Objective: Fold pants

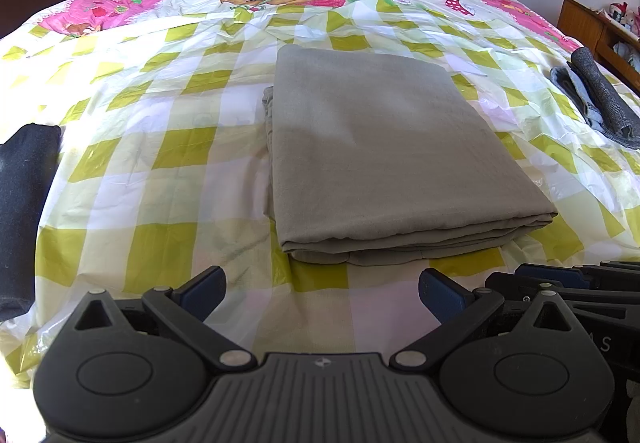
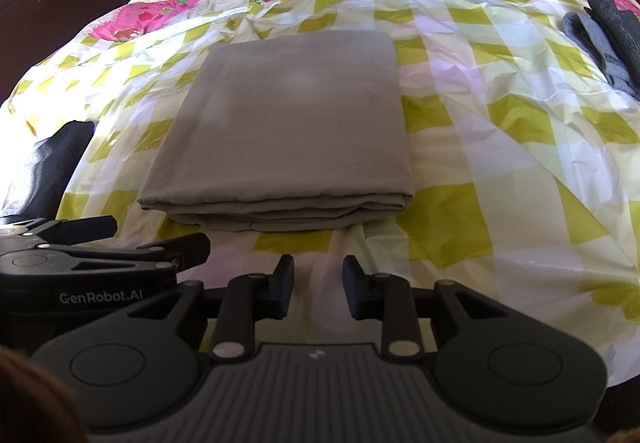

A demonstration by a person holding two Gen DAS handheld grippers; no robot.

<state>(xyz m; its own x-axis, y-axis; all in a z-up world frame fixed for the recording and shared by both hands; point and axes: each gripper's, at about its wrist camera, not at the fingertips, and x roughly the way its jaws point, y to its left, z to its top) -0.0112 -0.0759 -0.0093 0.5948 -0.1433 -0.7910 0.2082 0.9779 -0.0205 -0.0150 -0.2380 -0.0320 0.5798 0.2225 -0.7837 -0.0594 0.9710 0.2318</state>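
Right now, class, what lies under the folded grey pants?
The folded grey pants rest on the checked yellow-and-white bed cover, seen all round them. The part beneath them is covered.

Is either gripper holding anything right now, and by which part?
Nothing is held: left gripper and right gripper are both empty, short of the folded grey-brown pants.

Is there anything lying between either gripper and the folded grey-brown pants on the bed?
Nothing visible. Only bare checked bedcover separates the left gripper and right gripper from the pants; both grippers are open and empty.
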